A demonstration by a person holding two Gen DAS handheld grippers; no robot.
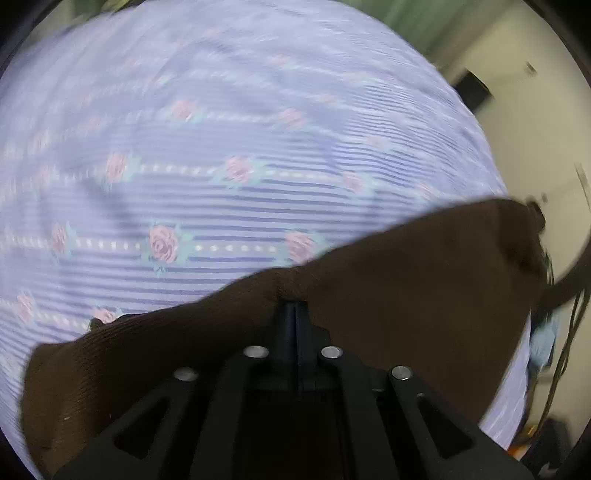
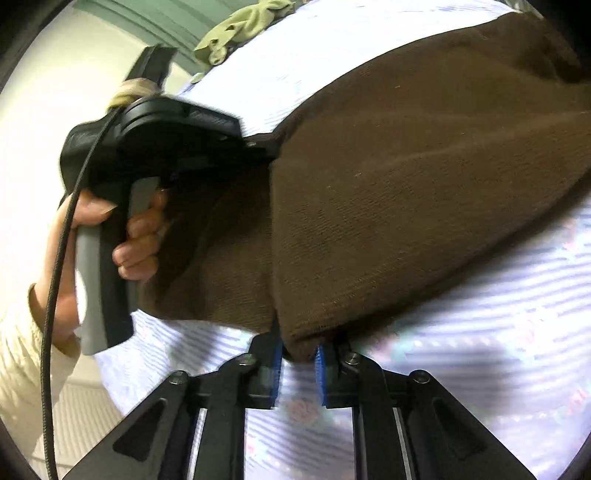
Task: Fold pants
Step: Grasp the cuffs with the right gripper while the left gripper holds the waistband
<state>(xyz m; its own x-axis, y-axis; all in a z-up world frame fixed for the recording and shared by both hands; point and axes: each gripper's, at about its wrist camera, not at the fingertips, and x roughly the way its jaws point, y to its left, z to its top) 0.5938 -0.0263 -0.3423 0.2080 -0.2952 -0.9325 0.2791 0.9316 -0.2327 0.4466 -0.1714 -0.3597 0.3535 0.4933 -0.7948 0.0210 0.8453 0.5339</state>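
Note:
The brown knit pants [image 1: 388,317] hang lifted over a lavender striped bedsheet with pink roses [image 1: 221,147]. My left gripper [image 1: 295,306] is shut on an edge of the pants, fabric draping to both sides of its fingers. In the right wrist view the pants [image 2: 406,184] stretch from the left gripper's black body [image 2: 155,147], held by a hand, down to my right gripper [image 2: 299,354]. The right jaws stand apart with blue pads [image 2: 320,369]. A folded corner of the pants sits between them; I cannot tell if they pinch it.
The bedsheet [image 2: 480,350] covers the bed under both grippers. A green garment [image 2: 240,26] lies at the bed's far end. A cream wall [image 1: 535,129] and dark cables [image 1: 569,332] are to the right of the bed. A black cable [image 2: 55,258] hangs from the left gripper.

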